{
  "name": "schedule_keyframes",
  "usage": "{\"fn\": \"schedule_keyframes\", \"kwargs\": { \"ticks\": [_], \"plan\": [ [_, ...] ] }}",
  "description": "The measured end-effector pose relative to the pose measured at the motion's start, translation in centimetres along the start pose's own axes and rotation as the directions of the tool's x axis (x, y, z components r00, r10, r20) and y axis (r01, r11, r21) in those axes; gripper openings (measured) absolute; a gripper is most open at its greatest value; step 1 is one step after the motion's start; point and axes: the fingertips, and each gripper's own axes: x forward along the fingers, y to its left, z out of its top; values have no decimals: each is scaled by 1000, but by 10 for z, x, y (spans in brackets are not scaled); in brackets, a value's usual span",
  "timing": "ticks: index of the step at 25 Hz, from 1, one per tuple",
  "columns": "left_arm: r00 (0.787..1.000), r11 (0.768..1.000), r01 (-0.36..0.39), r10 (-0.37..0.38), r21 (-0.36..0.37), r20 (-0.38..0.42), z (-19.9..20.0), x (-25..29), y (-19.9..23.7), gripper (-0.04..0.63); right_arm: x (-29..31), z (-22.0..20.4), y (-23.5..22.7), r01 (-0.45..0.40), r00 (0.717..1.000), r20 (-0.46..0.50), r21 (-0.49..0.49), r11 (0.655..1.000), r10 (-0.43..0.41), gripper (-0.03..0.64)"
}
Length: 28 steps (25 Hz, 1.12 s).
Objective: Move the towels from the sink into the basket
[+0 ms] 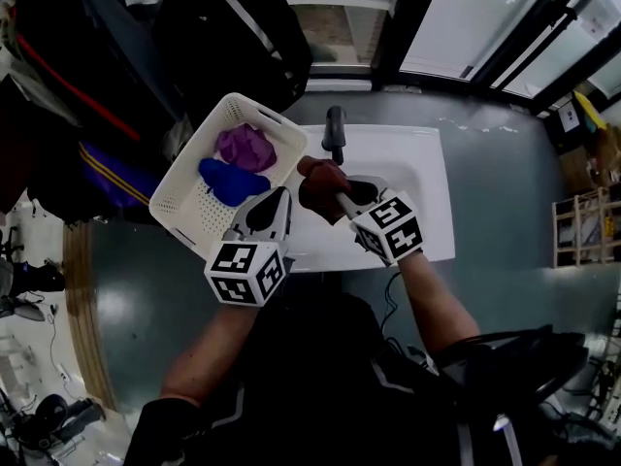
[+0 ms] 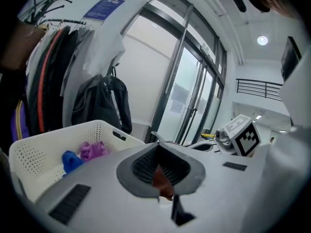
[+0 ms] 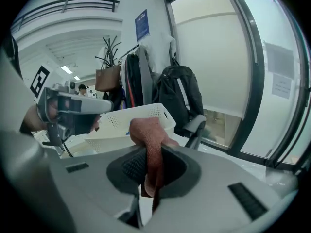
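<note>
- Your left hand-held gripper (image 1: 280,198) and right hand-held gripper (image 1: 336,195) are nearest to you, side by side over the near-left part of the sink (image 1: 419,168).
- Your right hand-held gripper (image 3: 148,173) is clamped on the rust-red towel (image 3: 147,130). The cloth bunches above the jaws and a fold hangs down between them.
- Your left hand-held gripper (image 2: 163,179) has its jaws together on a corner of the same rust-red towel (image 2: 162,182), so you are carrying it with both.
- The rust-red towel (image 1: 318,181) hangs over the sink's left part, just beside the basket's right edge and in front of the faucet (image 1: 335,134). It is not yet over the basket.
- The basket (image 1: 182,207) stands at the sink's left edge, tilted corner-on to you.
- Already done: a purple towel (image 1: 246,148) and a blue towel (image 1: 231,180) lie in the basket, touching each other, towards its far-right side.
- What's left, as I judge it: carry this towel leftward over the basket's rim and let go with both.
- No other towel shows in the bare part of the sink, so this looks like the last one. The patch under your hands is hidden, though, so check it.
</note>
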Motion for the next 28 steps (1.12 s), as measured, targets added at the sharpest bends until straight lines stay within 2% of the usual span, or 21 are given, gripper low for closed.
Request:
{"fn": "schedule_keyframes", "kwargs": {
  "ticks": [5,10,18,28],
  "plan": [
    [995,996,-81,83,-36,59,16,-31,29,3,-5,40,29,-62,996,59,-49,997,65,43],
    [975,982,-177,184,-60,128,34,-63,66,3,0,89,56,-133,983,115,-117,984,146,43],
    [925,945,-307,325,-115,199,51,-121,119,3,28,147,104,-226,954,148,-217,950,260,43],
    [860,895,-422,446,-144,247,60,-173,161,3,74,179,169,-344,913,116,-295,891,391,43]
  ]
}}
